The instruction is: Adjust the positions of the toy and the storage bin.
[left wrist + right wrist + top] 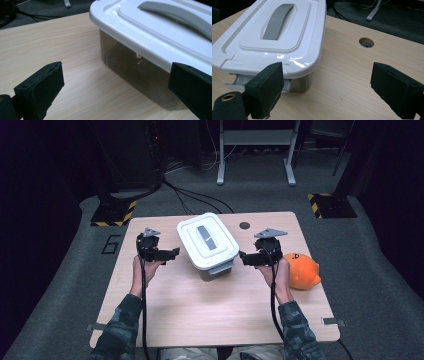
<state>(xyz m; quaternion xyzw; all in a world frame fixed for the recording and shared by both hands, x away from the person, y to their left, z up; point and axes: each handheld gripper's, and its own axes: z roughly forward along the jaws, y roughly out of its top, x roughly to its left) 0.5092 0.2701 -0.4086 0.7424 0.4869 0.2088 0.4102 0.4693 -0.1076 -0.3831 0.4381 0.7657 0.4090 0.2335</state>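
On either side of the lidded storage box [207,246], the two tongs point inward at it; the left gripper [172,253] has its jaws spread wide with nothing between them, its own view showing the box's smoky side wall and the white lid's overhanging rim just ahead; the right gripper [243,257] is likewise wide apart and empty, its own view putting one jaw in front of the lid's [274,37] near corner, where a grey latch [239,81] hangs below the rim. The box stands near the middle of the wooden table [210,310], set at an angle, its lid on and the grey handle [206,237] lying flat along the top; an orange soft toy [301,270] rests on the table just beside the right hand [278,274], apart from the box.

The step in hand looks like the approach to the box from both flanks, probably to free the lid; neither gripper touches it yet. The next move likely calls for each gripper to close the remaining gap and settle its pads on the rim or on a latch; the lid's smooth edge may slip, so a square, even hold from both sides would matter.
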